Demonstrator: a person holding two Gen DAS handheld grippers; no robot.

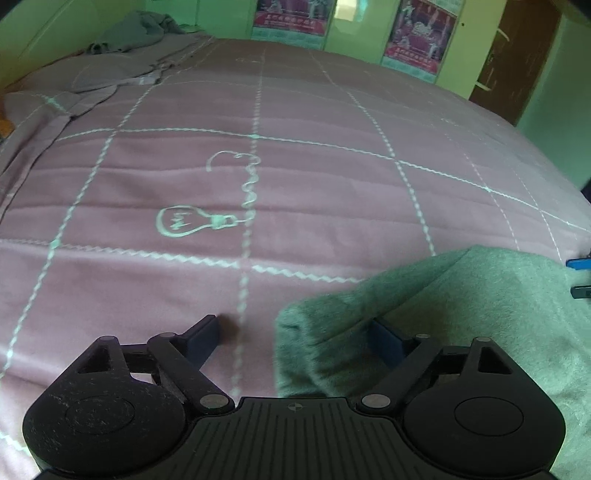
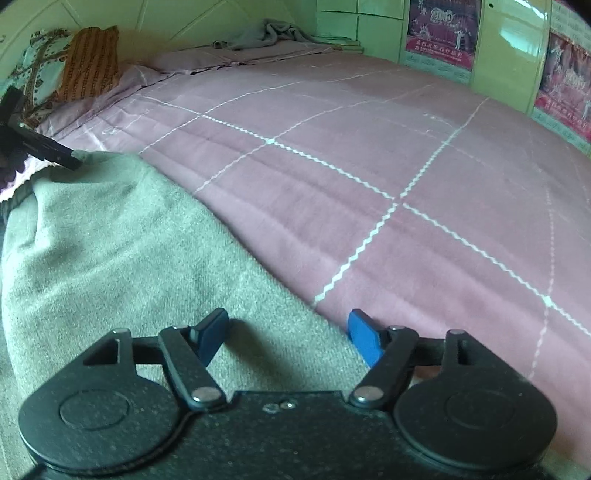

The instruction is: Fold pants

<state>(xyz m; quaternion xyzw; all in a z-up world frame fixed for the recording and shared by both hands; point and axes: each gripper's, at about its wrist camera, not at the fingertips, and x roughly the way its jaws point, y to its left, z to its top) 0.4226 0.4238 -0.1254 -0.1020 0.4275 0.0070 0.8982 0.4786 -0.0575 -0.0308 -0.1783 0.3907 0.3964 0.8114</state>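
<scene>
Pink quilted bed (image 1: 295,177) fills both views; the grey pants (image 2: 110,240) lie at its near edge. Our left gripper (image 1: 295,332) and right gripper (image 2: 288,332) spread wide over the cloth. We should pinch matching edges squarely before lifting.

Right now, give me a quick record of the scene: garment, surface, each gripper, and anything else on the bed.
garment: grey-green pants, lying at the near edge
surface: pink bedspread with white grid lines
left gripper: open, one finger over the pants' corner
right gripper: open, straddling the pants' edge
other: crumpled grey cloth at the far end
</scene>
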